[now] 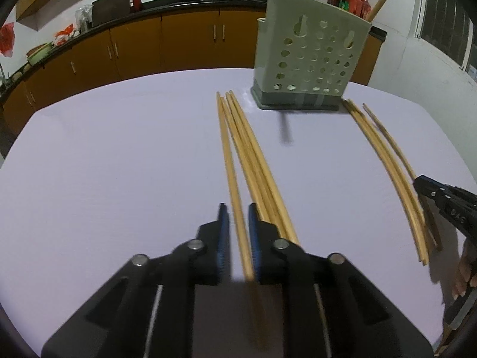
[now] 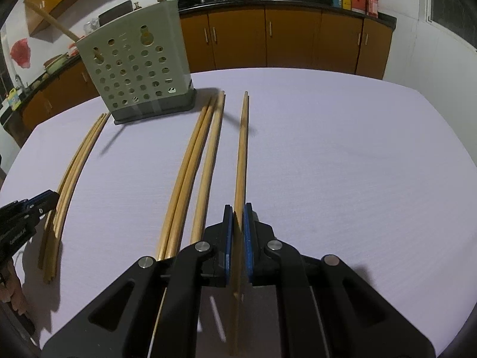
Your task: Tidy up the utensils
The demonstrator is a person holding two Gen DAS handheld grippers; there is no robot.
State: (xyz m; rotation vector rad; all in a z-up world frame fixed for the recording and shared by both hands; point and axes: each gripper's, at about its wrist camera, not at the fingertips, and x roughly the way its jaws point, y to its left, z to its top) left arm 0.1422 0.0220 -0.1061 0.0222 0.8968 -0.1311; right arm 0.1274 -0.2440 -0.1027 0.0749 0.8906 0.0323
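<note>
On the pale table (image 1: 119,155) I see the perforated utensil holder (image 1: 310,56) standing upright at the far side, with loose chopsticks (image 2: 182,179) lying lengthwise in front of it. My left gripper (image 1: 238,232) is spread around one chopstick (image 1: 229,161) without clamping it. My right gripper (image 2: 237,232) pinches a single chopstick (image 2: 242,155) between its blue pads.

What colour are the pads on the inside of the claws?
Blue, ribbed pads on black claws; the right wrist view shows them best.
</note>
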